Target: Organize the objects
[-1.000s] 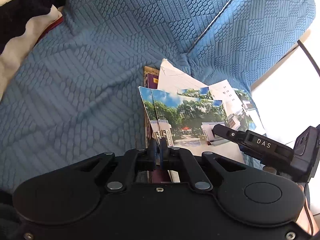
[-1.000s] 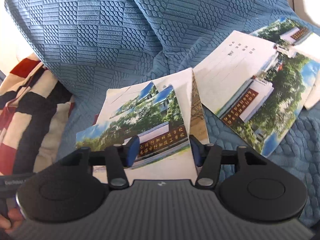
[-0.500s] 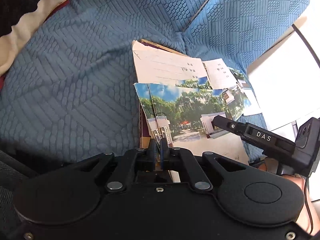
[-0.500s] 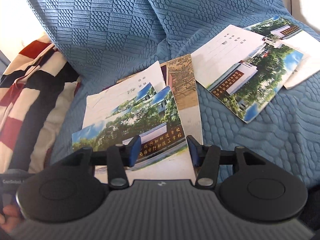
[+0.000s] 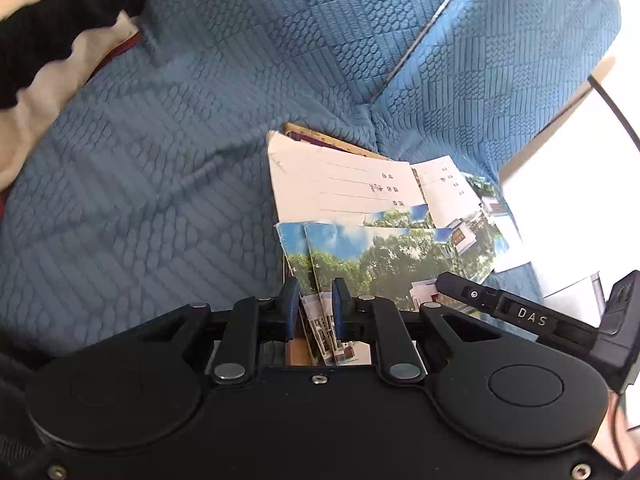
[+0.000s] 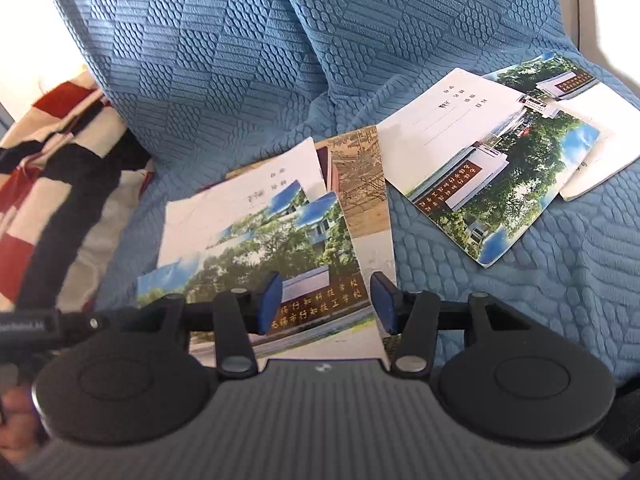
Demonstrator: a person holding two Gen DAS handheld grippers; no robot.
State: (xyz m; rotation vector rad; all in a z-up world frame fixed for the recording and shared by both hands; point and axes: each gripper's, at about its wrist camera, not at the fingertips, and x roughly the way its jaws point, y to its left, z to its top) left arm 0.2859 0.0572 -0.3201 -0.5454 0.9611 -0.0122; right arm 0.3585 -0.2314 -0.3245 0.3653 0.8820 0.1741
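Blue quilted sofa cover (image 5: 168,168) carries everything; a striped blanket (image 6: 60,152) lies bunched at its left in the right wrist view.

Near stack of booklets (image 6: 260,216): several photo-cover booklets fanned over a brown-covered one, flat on the seat. Top booklet (image 6: 280,264) shows trees, blue sky and a dark sign with gold characters.

Left tool (image 5: 316,304): its jaws have just been opening. They stand a little apart, with the left edge of the top two booklets between the blue pads; the pads do not press on the paper.

Right tool (image 6: 326,300): jaws stand well apart above the lower edge of the top booklet, gripping nothing. In the left wrist view its black body marked "DAS" reaches in from the right over the same stack.

Second group of booklets (image 6: 492,172): to the right on the seat, apart from the near stack, overlapping one another, one white ruled back uppermost.
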